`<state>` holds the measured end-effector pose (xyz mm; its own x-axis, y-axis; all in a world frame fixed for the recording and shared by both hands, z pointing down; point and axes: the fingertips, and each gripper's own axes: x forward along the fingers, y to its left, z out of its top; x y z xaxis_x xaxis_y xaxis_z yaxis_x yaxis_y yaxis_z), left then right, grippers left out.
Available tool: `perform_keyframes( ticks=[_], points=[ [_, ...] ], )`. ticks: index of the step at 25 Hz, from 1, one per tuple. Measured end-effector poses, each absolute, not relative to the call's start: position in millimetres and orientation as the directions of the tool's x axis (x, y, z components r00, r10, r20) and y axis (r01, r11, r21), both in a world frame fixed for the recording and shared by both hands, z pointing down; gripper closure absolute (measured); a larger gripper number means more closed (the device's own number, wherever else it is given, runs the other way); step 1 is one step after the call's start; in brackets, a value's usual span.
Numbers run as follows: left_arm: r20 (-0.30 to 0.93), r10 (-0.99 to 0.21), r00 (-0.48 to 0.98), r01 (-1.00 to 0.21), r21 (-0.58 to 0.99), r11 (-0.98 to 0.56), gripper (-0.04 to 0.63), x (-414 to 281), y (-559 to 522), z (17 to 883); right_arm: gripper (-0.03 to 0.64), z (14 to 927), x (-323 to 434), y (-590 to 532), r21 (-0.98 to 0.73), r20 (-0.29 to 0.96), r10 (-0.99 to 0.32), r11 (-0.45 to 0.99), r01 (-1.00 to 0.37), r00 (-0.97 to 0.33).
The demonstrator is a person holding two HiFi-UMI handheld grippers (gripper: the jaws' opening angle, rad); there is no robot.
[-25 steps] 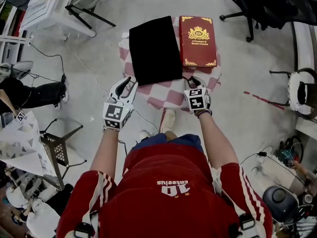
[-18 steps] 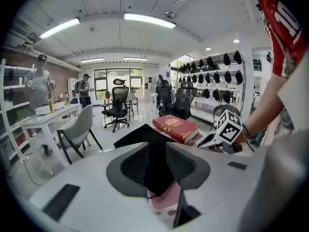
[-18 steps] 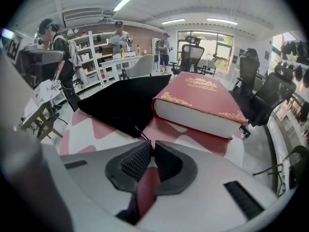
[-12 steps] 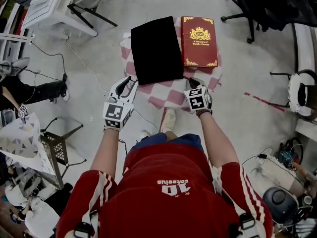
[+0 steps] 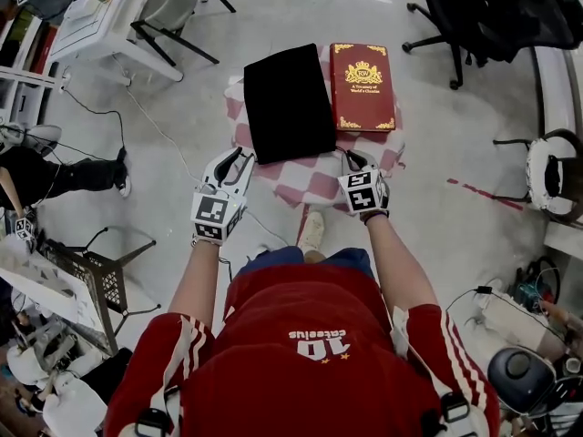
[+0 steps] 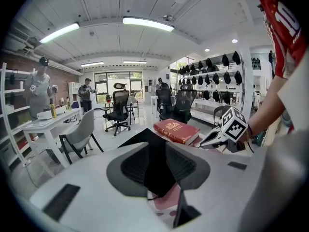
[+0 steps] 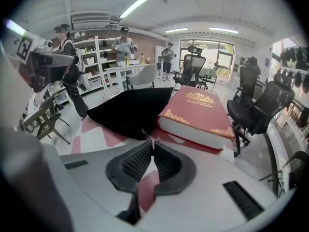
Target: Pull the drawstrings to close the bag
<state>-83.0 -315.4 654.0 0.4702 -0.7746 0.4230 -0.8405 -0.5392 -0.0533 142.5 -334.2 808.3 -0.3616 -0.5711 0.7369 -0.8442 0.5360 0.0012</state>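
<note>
– Left gripper (image 6: 157,170) gapes wide toward the flat black velvet drawstring bag (image 5: 287,103); right gripper (image 7: 151,146) is pinched tight on its thin dark cord (image 7: 146,134).
– Anything crowding it?
– Thick red gilt-lettered book (image 5: 366,87), just beside the bag on the red-and-white checked tablecloth (image 5: 310,180)

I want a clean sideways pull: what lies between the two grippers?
Head view: a bare strip of checkered cloth lies between left gripper and right gripper, with the black bag just beyond it.
</note>
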Motion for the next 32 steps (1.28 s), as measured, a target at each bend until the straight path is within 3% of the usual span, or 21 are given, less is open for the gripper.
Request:
perform_keyframes(
  ticks=[15, 32],
  points=[
    [0.394, -0.768, 0.504, -0.82, -0.06, -0.569, 0.482, -90, -294, 639, 0.588, 736, 149, -331, 0.035, 0.65, -0.678, 0.477, -0.878, -0.342],
    [0.543, -0.653, 0.528, -0.741, -0.08, -0.666, 0.48, -87, -274, 713, 0.588, 710, 162, -339, 0.048, 0.643, -0.692, 0.464, -0.884, -0.328]
  ],
)
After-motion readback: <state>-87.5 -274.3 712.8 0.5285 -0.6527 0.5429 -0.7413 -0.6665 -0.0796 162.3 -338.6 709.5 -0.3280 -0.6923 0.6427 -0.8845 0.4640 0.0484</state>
